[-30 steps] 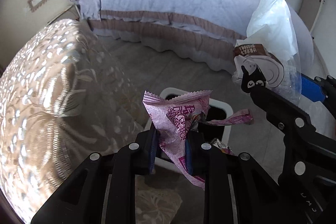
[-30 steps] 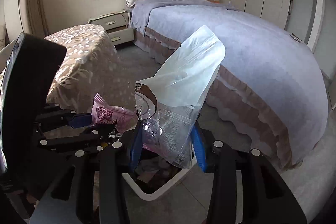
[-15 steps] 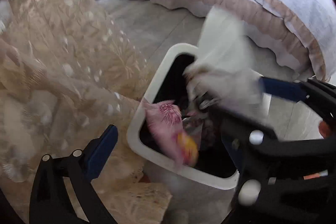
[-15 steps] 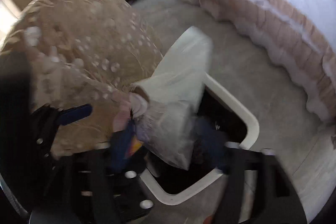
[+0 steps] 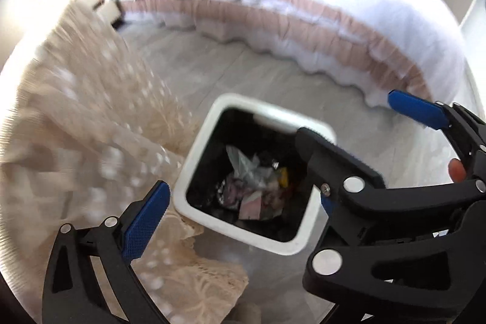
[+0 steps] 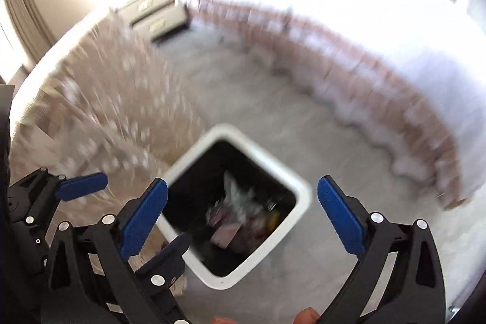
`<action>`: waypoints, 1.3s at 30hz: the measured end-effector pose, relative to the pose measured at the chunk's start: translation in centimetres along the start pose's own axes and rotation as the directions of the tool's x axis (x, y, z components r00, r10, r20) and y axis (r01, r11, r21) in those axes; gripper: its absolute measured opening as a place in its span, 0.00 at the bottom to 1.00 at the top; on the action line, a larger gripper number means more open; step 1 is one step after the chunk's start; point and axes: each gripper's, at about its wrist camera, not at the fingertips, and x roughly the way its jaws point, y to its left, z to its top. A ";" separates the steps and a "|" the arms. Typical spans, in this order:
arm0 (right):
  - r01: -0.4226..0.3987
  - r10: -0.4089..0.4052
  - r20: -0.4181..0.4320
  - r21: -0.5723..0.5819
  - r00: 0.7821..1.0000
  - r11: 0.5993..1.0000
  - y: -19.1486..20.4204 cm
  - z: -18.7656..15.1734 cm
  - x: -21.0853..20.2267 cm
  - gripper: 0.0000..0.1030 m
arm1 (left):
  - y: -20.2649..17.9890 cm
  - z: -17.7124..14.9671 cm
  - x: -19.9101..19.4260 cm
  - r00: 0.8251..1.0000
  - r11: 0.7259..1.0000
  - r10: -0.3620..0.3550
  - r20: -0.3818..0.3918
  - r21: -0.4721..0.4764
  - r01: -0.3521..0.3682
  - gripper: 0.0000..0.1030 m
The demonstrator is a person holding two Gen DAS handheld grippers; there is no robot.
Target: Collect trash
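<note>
A white bin (image 5: 267,243) (image 6: 302,187) with a black liner stands on the floor below both grippers. Inside lie a clear plastic bag (image 5: 243,166) (image 6: 237,193) and a pink snack wrapper (image 5: 252,207) (image 6: 223,234) among other litter. My left gripper (image 5: 237,211) hangs open over the bin with nothing between its blue pads; its right finger is mostly hidden behind the right gripper (image 5: 358,123). My right gripper (image 6: 241,217) is over the bin too, its jaws still opening, with nothing between them. The left gripper (image 6: 126,217) shows at the lower left of the right wrist view.
A table draped in beige lace cloth (image 5: 91,141) (image 6: 106,111) stands right beside the bin on the left. A bed (image 5: 334,14) (image 6: 364,35) with a pale cover and pink frill curves along the back and right. A nightstand (image 6: 158,11) is at the rear. Grey floor lies between.
Both grippers opened and let go: the pink wrapper left the left gripper, the clear bag left the right. Both pieces now lie in the bin. The views tilted down toward it.
</note>
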 end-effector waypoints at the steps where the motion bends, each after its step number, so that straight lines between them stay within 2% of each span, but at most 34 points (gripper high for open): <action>1: 0.006 -0.006 0.044 0.002 0.999 1.000 0.3 0.0 -1.7 0.95 | -0.1 0.0 -1.4 0.999 1.000 0.017 0.028 0.006 -0.017 0.95; 4: 0.014 -0.017 0.141 0.018 0.990 1.000 0.7 0.5 -5.6 0.95 | 0.0 -0.4 -5.2 0.994 1.000 0.026 0.106 0.006 -0.027 0.95; 7: 0.012 -0.012 0.245 0.003 0.969 1.000 2.2 0.7 -9.3 0.95 | 1.7 -1.3 -9.1 0.980 0.998 0.056 0.192 -0.023 -0.053 0.95; 11: 0.026 0.007 0.368 -0.086 0.930 0.996 5.7 0.8 -13.8 0.95 | 4.5 -3.0 -13.8 0.940 0.985 0.172 0.294 -0.076 -0.157 0.95; 15: -0.013 0.086 0.448 -0.164 0.890 0.986 9.9 0.6 -17.1 0.95 | 7.9 -5.1 -17.9 0.896 0.966 0.251 0.367 -0.153 -0.208 0.95; 17: -0.054 0.139 0.454 -0.195 0.880 0.979 12.0 0.7 -18.1 0.95 | 9.5 -6.5 -19.6 0.878 0.957 0.279 0.389 -0.190 -0.220 0.95; 20: -0.131 0.221 0.436 -0.226 0.872 0.965 14.8 0.8 -19.0 0.95 | 12.5 -8.6 -21.8 0.869 0.949 0.287 0.404 -0.246 -0.199 0.95; 23: -0.186 0.293 0.432 -0.273 0.853 0.944 17.9 0.5 -20.3 0.95 | 15.1 -10.8 -23.8 0.848 0.931 0.323 0.419 -0.301 -0.206 0.95; 26: -0.184 0.321 0.458 -0.319 0.829 0.930 20.9 -0.1 -22.0 0.95 | 17.7 -13.1 -26.0 0.827 0.915 0.356 0.435 -0.341 -0.214 0.95; 29: -0.178 0.343 0.488 -0.353 0.802 0.918 24.0 -1.0 -23.7 0.95 | 20.1 -15.3 -27.7 0.798 0.892 0.397 0.454 -0.394 -0.219 0.95; 33: -0.171 0.374 0.526 -0.394 0.764 0.903 28.0 -2.2 -25.7 0.95 | 23.0 -18.4 -30.1 0.745 0.849 0.474 0.469 -0.469 -0.244 0.95; 36: -0.166 0.396 0.546 -0.422 0.738 0.891 30.2 -2.9 -26.9 0.95 | 24.9 -20.4 -31.5 0.714 0.809 0.527 0.461 -0.530 -0.255 0.95; 39: -0.181 0.430 0.536 -0.455 0.726 0.872 32.0 -3.4 -27.7 0.95 | 26.7 -22.1 -32.7 0.704 0.792 0.542 0.459 -0.560 -0.245 0.95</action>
